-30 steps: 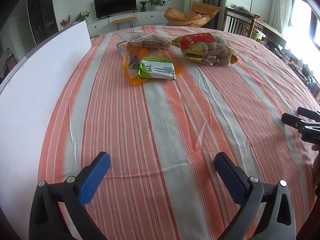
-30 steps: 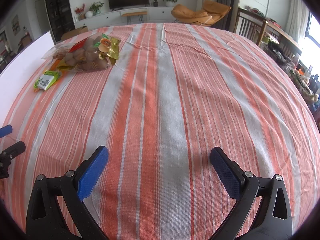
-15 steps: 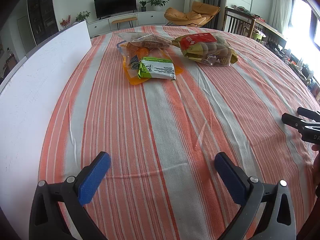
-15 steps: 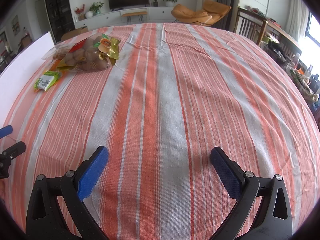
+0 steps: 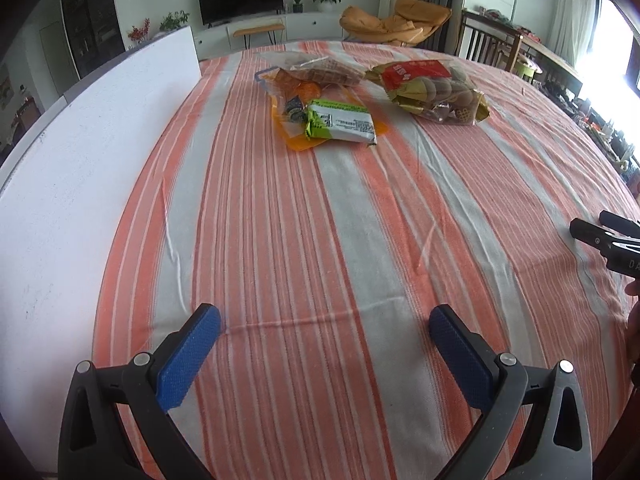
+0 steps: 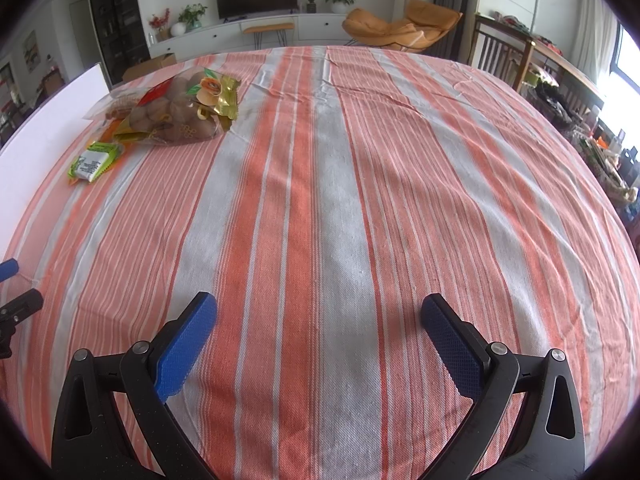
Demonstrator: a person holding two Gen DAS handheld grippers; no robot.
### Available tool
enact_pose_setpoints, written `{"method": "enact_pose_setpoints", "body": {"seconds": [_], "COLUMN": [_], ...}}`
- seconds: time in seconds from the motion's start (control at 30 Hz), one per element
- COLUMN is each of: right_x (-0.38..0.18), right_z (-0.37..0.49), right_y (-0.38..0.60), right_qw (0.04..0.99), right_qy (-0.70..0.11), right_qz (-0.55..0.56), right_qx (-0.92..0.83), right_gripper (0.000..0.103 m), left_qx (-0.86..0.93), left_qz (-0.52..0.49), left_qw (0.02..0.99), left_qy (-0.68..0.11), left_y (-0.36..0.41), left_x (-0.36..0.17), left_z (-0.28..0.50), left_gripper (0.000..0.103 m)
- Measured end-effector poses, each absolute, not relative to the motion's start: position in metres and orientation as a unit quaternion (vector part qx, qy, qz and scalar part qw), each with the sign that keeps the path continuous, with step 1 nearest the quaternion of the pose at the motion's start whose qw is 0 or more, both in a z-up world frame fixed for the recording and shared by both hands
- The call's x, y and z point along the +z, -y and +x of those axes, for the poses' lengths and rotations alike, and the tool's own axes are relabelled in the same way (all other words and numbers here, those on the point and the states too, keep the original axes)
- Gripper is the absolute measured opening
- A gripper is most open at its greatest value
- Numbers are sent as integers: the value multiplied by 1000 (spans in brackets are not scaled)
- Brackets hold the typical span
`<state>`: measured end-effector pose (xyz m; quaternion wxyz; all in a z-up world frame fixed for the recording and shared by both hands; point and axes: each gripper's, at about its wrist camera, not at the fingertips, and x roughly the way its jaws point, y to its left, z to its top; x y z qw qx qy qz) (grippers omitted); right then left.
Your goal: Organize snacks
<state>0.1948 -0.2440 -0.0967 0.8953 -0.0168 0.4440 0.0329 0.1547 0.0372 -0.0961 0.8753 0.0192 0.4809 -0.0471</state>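
Snacks sit in one cluster at the far end of the striped tablecloth (image 5: pixel 304 216), and nothing has been picked up yet. Take the green-and-white packet (image 5: pixel 342 122) as your landmark: it lies on an orange pouch (image 5: pixel 296 136), a clear bag of wafers (image 5: pixel 316 72) lies just behind it, and the red-labelled bag of round cakes (image 5: pixel 434 88) lies to its right, near but apart.

Your left gripper (image 5: pixel 320 354) is spread wide and empty, well short of the packet; your right gripper (image 6: pixel 316 350) is likewise spread and empty, further to the packet's right over bare cloth.

The step in hand looks like the first reach. Go with the left, since the packet lies almost straight ahead of it. Come in low, straddle the packet across its short width, and pinch only that wrapper, not the pouch underneath. The film will likely be slippery, so close firmly before lifting.
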Motion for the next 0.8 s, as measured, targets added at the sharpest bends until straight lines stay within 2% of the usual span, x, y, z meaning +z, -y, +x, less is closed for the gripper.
{"method": "enact_pose_setpoints", "body": {"seconds": [0.2,0.3,0.37,0.5,0.53,0.57,0.8], "right_x": [-97,-97,-97,-97,-97,-97,-97], "right_z": [195,195,195,195,195,195,195], "right_y": [244,244,244,244,243,243,243], "right_qw": [895,895,895,895,895,895,895], "right_qy": [-444,-444,-444,-444,-444,-444,-444], "right_qz": [-16,-17,-17,-16,-17,-17,-16], "right_qx": [33,33,33,33,33,33,33], "right_gripper": [103,103,103,103,103,103,103], "left_qx": [-59,-31,-16,7,12,14,-17], "left_qz": [-73,-57,-27,7,8,-3,-28], "left_qw": [870,878,877,862,860,867,877], "left_qy": [-485,-473,-480,-507,-510,-498,-479], "left_y": [-46,-37,-25,-8,-7,-10,-37], "left_x": [-68,-59,-63,-84,-88,-87,-70], "left_z": [202,236,261,294,297,296,228], "left_gripper": [103,99,88,76,68,48,49]}}
